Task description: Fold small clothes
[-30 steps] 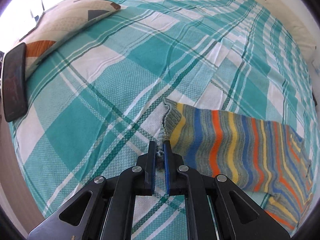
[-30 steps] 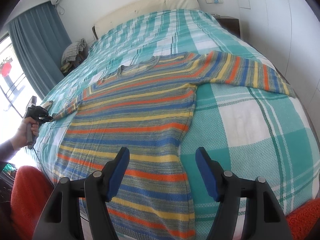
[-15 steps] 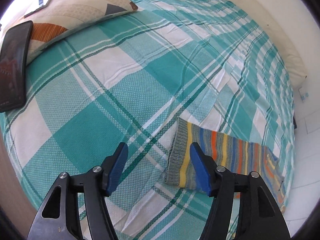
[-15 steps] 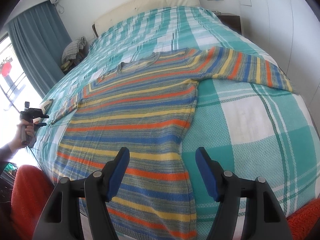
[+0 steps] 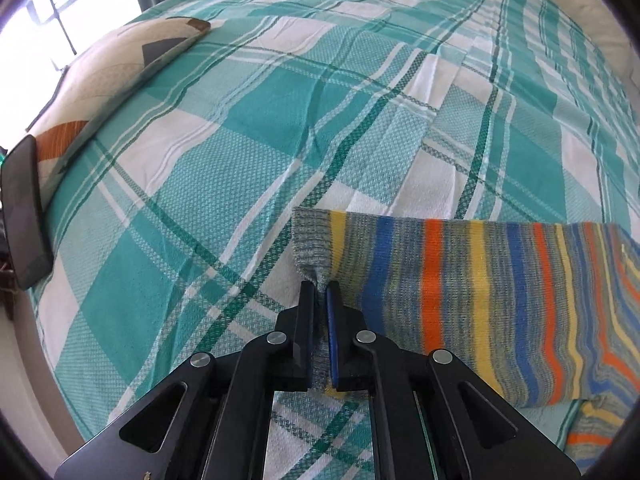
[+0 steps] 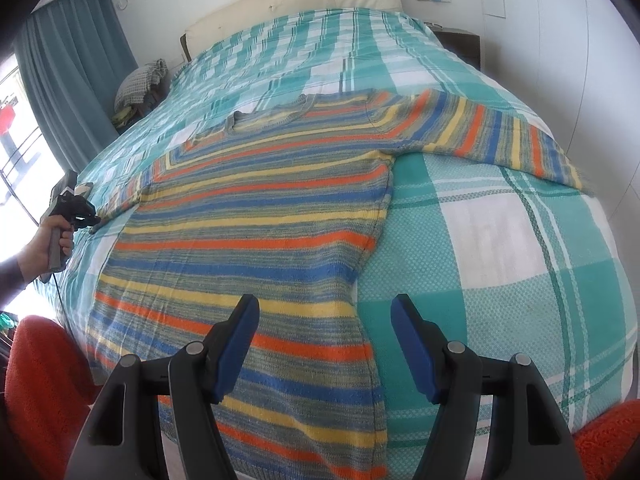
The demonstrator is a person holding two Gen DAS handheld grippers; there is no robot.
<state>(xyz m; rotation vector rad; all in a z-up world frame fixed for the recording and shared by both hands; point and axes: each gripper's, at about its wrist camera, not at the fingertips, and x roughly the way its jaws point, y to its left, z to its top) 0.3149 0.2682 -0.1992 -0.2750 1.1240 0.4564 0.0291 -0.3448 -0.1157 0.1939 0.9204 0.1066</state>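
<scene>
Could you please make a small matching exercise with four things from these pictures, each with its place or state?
Things:
1. left gripper
2. right gripper
3. striped sweater
4. black phone

Places or states:
A. lies spread flat on the bed
B. open, holding nothing
C. leans against the cushion
D. shut on the sleeve cuff

Pairs: 1-D, 2-B, 3-A, 4-C

The sweater's (image 6: 256,216) hem is cut off by the lower edge of the right wrist view and partly covered by the right gripper (image 6: 324,344). In the left wrist view, the cuff (image 5: 310,248) corner is hidden between the pads of the left gripper (image 5: 320,292). The phone (image 5: 22,216) is clipped at the left edge. The bundle (image 6: 140,84) beside the bed cannot be identified.
</scene>
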